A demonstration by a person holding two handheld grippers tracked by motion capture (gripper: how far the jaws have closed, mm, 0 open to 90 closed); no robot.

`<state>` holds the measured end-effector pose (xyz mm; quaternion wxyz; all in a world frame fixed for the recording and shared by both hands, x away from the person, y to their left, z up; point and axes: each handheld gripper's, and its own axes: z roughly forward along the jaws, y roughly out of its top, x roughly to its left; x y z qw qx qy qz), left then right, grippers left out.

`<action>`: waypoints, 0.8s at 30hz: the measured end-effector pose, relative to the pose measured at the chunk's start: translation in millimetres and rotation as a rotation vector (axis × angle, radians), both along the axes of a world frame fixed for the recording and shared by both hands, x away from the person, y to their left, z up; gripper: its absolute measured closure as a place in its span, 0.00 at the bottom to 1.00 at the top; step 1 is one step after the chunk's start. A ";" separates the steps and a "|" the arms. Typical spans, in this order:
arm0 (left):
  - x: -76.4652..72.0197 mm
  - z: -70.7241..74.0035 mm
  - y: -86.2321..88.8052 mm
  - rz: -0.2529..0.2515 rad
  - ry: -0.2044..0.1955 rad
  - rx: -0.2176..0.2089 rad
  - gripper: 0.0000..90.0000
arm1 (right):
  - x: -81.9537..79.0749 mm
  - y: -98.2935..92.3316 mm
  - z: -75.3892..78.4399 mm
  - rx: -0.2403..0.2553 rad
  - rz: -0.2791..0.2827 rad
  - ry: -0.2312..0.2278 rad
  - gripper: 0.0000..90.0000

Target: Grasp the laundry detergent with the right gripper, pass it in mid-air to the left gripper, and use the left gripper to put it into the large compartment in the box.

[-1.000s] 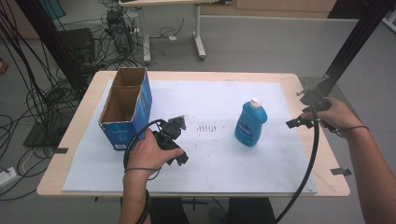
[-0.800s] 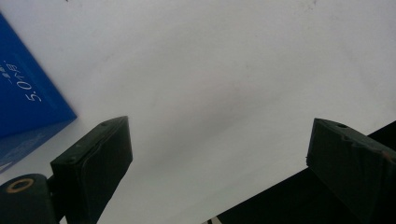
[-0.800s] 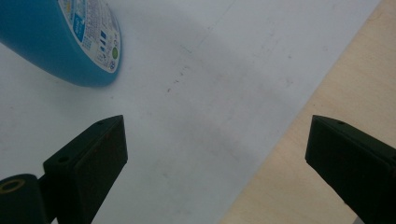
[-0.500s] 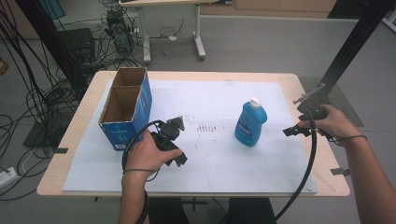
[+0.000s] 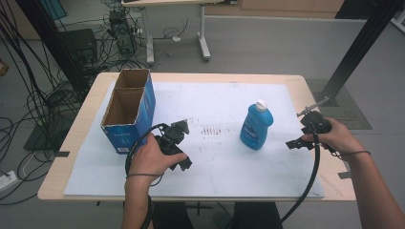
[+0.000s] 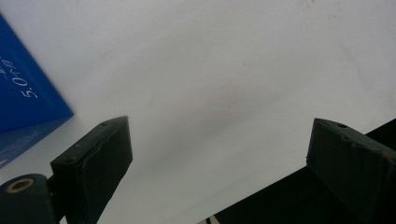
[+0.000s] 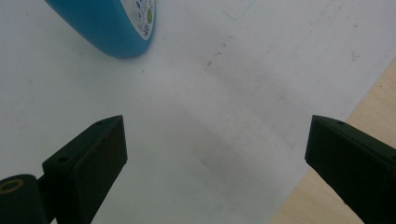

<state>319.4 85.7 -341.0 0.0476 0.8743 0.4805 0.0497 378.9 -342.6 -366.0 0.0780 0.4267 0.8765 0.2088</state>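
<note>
A blue bottle point(image 5: 256, 125) with a white cap stands upright on the white sheet, right of centre. Its rounded base point(image 7: 112, 23) shows at the top left of the right gripper view. My right gripper point(image 5: 300, 130) hovers just right of the bottle, apart from it, open point(image 7: 215, 135) with bare sheet between the jaws. An open-topped cardboard box point(image 5: 129, 109) with blue sides stands at the left. My left gripper point(image 5: 184, 145) sits right of the box, low over the sheet, open point(image 6: 219, 140) and holding nothing. The box's blue corner point(image 6: 23, 93) lies to its left.
A white sheet point(image 5: 219, 95) covers most of the wooden table point(image 7: 387, 93). Faint dark marks point(image 5: 210, 130) dot the sheet between box and bottle. A black post point(image 5: 353, 52) rises beyond the table's right corner. Cables and a desk leg point(image 5: 204, 33) lie behind.
My right gripper has come in from the table's right edge, moving nearer and leftward toward the bottle. The left gripper, box and bottle have stayed put.
</note>
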 end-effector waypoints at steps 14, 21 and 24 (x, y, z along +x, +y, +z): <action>-0.3 -4.0 -0.5 0.002 0.011 -0.001 0.08 | -10.8 12.6 -10.0 0.015 0.019 -0.007 0.06; -1.8 -5.4 -1.3 -0.005 0.015 -0.010 0.08 | -15.1 18.1 -17.4 0.031 0.031 -0.010 0.06; -2.0 -5.8 -1.6 -0.003 0.015 -0.010 0.08 | -17.2 21.1 -20.3 0.038 0.039 -0.012 0.06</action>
